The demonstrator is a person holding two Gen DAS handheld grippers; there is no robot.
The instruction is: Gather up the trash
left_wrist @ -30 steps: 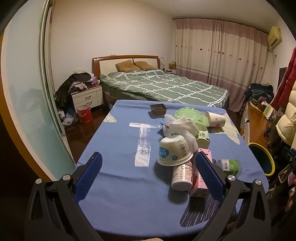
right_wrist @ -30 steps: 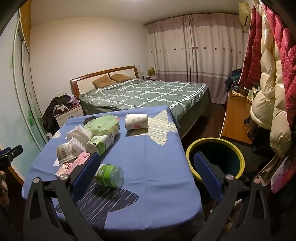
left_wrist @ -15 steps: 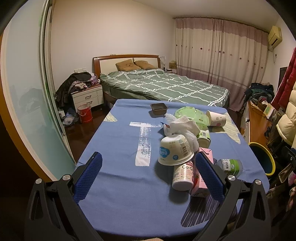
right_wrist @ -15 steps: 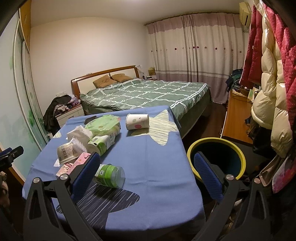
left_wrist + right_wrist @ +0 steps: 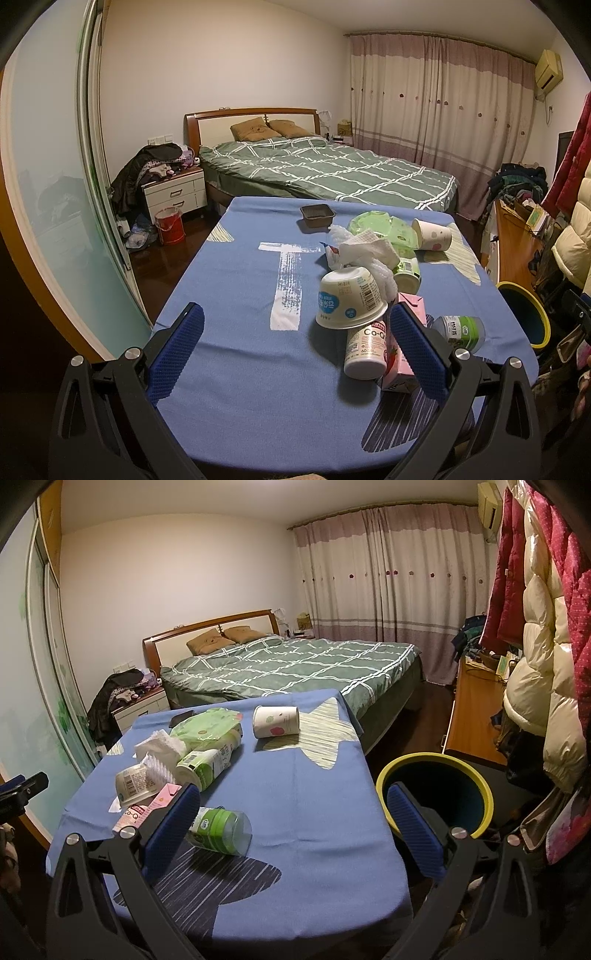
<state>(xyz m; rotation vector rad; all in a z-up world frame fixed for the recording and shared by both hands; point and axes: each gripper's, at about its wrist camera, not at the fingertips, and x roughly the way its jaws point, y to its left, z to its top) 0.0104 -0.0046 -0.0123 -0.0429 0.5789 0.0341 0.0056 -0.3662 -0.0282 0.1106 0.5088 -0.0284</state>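
**Jaws apart over a littered bench**

Both pairs of jaws stand wide apart and hold nothing. Left gripper point(image 5: 295, 332) hangs above the near edge of the blue-covered bench point(image 5: 229, 369); right gripper point(image 5: 291, 805) hangs at the bench's near right corner.

Taking the upturned white tub point(image 5: 349, 302) as the landmark: a white bottle point(image 5: 365, 350) lies under its near rim, touching it, and a pink carton point(image 5: 400, 373) lies just right of that bottle. Crumpled tissue point(image 5: 364, 247) sits just behind the tub. A green-labelled jar point(image 5: 219, 829) lies on its side, right of the tub. A paper cup point(image 5: 276, 720) lies tipped over, far behind and right. A yellow-rimmed bin point(image 5: 436, 790) stands on the floor, well right of the tub, beside the bench.
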